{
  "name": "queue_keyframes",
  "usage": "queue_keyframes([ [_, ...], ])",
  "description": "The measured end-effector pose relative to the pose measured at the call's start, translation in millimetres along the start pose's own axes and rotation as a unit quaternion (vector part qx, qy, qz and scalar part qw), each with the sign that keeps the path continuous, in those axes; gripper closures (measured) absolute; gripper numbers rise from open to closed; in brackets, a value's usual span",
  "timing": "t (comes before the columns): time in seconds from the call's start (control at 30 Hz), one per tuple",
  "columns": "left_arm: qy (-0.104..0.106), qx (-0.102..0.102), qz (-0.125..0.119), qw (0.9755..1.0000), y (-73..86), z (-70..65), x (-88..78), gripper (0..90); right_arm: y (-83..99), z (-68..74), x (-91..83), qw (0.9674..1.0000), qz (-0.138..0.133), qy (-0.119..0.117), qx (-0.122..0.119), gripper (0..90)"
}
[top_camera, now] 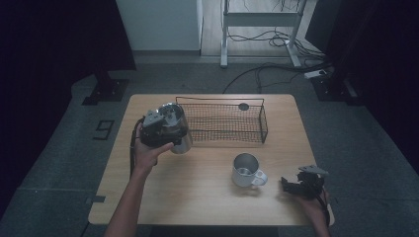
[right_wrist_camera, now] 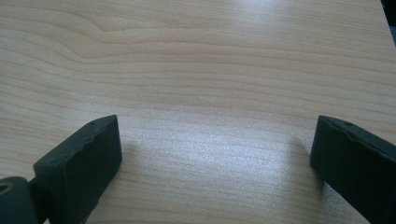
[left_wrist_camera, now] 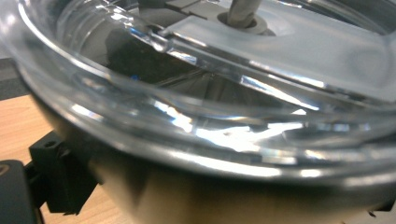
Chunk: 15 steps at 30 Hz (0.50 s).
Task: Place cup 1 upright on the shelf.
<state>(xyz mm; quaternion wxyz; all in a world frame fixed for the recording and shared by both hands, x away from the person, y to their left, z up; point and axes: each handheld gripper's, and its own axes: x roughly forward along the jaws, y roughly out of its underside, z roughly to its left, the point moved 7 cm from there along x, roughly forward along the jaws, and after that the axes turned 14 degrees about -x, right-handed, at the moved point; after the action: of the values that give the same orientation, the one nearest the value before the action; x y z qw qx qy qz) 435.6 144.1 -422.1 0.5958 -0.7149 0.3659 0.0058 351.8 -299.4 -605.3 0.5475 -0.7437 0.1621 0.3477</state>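
Your left gripper (top_camera: 165, 129) is clamped on the steel tumbler (top_camera: 179, 129) at the table's (top_camera: 207, 197) far left, beside the basket (top_camera: 225, 121) — slick, rigid metal with a brittle clear lid (left_wrist_camera: 224, 93), so grip the body.

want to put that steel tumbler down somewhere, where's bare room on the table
Bare wood lies across the near left of the table, between the left gripper holding the steel tumbler and the mug. The wire basket is empty too. It is tighter near right, between the mug and the open right gripper.
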Motion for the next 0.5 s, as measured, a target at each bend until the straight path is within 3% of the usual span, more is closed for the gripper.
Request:
queue_keyframes([
  [0.5,-0.004,0.004,0.004,1.0,-19.4,-1.0,15.5,4.1,0.2,-0.3,0.0,1.0,0.0,0.0,-0.002,1.8],
])
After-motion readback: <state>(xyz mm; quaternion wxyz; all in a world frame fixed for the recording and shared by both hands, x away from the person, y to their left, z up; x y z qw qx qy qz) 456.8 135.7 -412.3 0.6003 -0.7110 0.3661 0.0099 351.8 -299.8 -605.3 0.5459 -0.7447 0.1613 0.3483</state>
